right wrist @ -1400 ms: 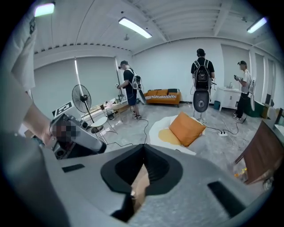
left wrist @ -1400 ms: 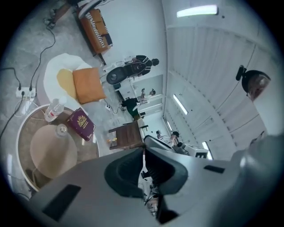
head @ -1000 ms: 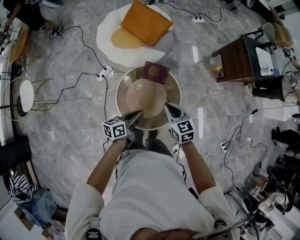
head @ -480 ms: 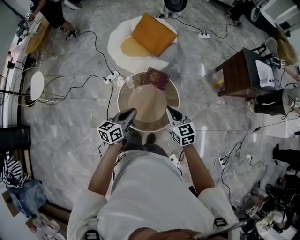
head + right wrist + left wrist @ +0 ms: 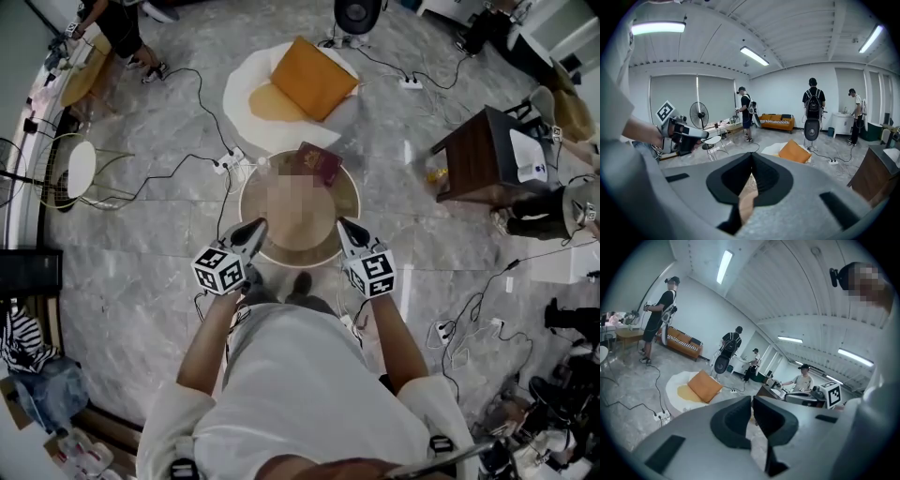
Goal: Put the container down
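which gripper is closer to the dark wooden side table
Right. In the head view the right gripper is down-left of the dark wooden side table; the left gripper lies farther left.

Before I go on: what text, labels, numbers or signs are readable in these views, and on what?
No text reads in any view.
Maroon booklet on the round container: gold cover print, too small to read.
Sheet on the dark side table: print too small.
Marker cubes on the left tool and right tool: black-and-white patterns, no letters.
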Demonstrator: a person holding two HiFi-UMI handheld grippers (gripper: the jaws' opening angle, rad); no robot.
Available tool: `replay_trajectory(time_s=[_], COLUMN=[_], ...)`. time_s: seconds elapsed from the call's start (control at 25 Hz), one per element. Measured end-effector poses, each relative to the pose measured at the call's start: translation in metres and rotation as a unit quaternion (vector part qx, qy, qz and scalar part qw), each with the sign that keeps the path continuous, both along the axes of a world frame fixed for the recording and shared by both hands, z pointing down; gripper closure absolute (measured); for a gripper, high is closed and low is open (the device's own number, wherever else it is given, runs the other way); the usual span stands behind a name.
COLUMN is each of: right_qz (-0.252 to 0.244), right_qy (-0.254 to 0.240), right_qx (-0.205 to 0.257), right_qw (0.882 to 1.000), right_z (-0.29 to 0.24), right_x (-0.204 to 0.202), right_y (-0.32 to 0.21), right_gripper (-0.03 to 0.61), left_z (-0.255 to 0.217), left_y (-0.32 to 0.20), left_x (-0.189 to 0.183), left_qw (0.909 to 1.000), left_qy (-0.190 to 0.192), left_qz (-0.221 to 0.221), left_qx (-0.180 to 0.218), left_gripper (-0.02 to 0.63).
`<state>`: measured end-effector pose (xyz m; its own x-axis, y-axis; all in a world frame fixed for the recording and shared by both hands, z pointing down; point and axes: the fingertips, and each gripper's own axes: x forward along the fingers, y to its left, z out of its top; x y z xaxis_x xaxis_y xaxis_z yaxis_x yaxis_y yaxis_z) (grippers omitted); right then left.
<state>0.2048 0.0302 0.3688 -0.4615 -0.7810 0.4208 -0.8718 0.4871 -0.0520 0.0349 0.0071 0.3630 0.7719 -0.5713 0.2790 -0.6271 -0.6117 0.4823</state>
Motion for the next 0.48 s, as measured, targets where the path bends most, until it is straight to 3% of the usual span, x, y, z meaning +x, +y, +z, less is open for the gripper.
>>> replay_trajectory(time_s=[0.48], right_qz=[0.022], right_qy=[-0.001], right_qx=[0.032], right_qw=[0.999], right_z=[-0.035], right_x=[-0.028], right_y=[0.000], right_gripper=[0.583], left_z=[-0.036], left_y=[-0.011], left_x=[-0.044], left_qw=[0.9993], left_qy=[0.000], left_qz=[0.007], left_qx=[0.037], left_gripper=[0.594])
